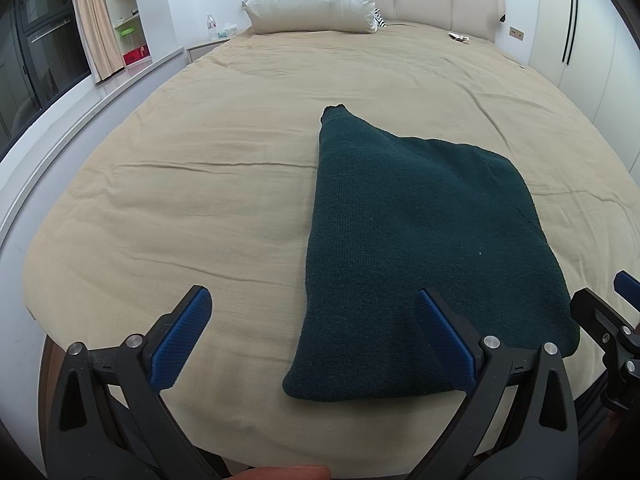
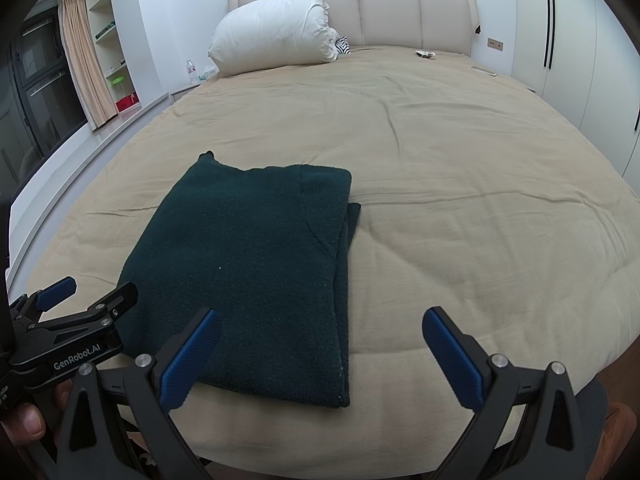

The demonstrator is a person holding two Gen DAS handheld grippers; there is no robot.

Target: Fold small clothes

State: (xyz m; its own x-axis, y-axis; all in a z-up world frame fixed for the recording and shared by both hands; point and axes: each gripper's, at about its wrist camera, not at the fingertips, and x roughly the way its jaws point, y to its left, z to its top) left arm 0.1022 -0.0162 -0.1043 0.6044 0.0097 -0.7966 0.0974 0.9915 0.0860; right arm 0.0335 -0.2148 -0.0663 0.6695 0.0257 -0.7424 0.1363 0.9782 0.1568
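The bed (image 1: 200,184), covered in a tan sheet, fills both views, with a white pillow (image 2: 276,32) at the headboard end, far from the work. On the near half of the bed lies the dark green knitted garment (image 2: 248,260), already folded into a long panel: its long axis runs away from the person toward the headboard, its short near edge lies just inside the bed's front edge, and one pointed corner sticks out at the far end. A second layer peeks out along its right side in the right wrist view. The garment sits between the two tools. From the left tool (image 1: 316,332) it lies ahead and to the right, the right-hand finger of that tool over the garment's near part; from the right tool (image 2: 320,344) it lies ahead and to the left, the left-hand finger over its near right part. Both tools stand wide and hold nothing, and both hover at the near short edge, about equally close. My judgement is that the next fold would carry the near edge along the long axis toward the far end, each tool pinching the near corner on its own side.
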